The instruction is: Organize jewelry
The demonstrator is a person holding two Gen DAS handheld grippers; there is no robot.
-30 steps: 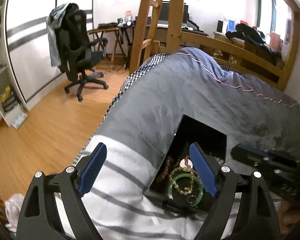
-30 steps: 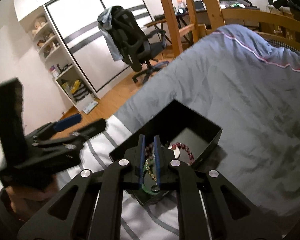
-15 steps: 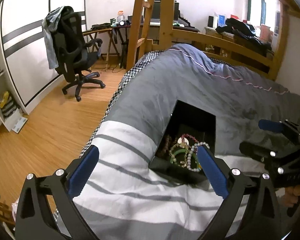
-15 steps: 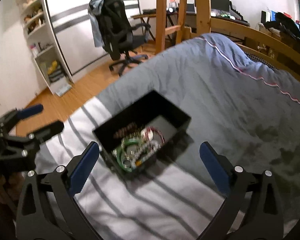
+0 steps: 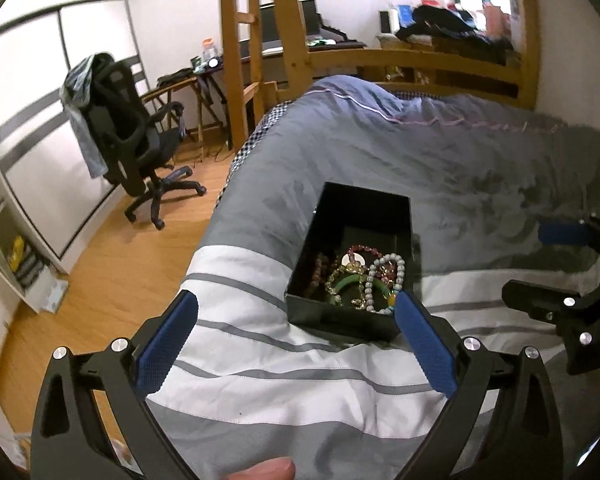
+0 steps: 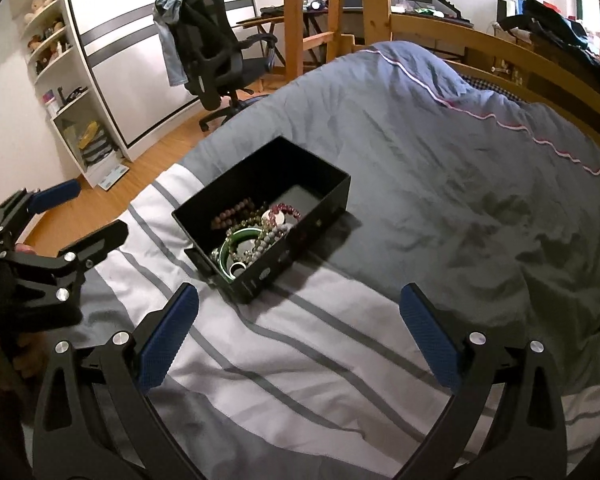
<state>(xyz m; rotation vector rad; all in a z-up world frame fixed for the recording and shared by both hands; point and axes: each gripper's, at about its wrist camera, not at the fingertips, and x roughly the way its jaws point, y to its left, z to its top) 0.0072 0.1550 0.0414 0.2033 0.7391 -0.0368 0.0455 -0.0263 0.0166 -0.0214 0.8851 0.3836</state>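
Observation:
An open black box (image 5: 340, 322) sits on the bed where the grey quilt meets its white striped part. Inside lie a green bangle (image 5: 350, 282), a pale bead bracelet (image 5: 385, 263), red beads (image 5: 360, 248) and a brown bead string (image 6: 232, 213). My left gripper (image 5: 295, 299) is open and hangs just short of the box's near wall, nothing between its blue pads. My right gripper (image 6: 299, 293) is open too, over the striped quilt and back from the box (image 6: 256, 280). Each gripper also shows at the edge of the other's view, open and empty.
The quilt (image 6: 440, 152) covers the whole bed. A wooden ladder (image 5: 256, 52) and bed rail (image 6: 500, 52) stand beyond it. A black office chair (image 5: 132, 136) with a garment on it is on the wooden floor to the left, with a white shelf unit (image 6: 60, 80) nearby.
The right gripper, shut down inside the box among the jewelry a second ago, has opened wide and drawn back empty. The left gripper has also backed away from the box.

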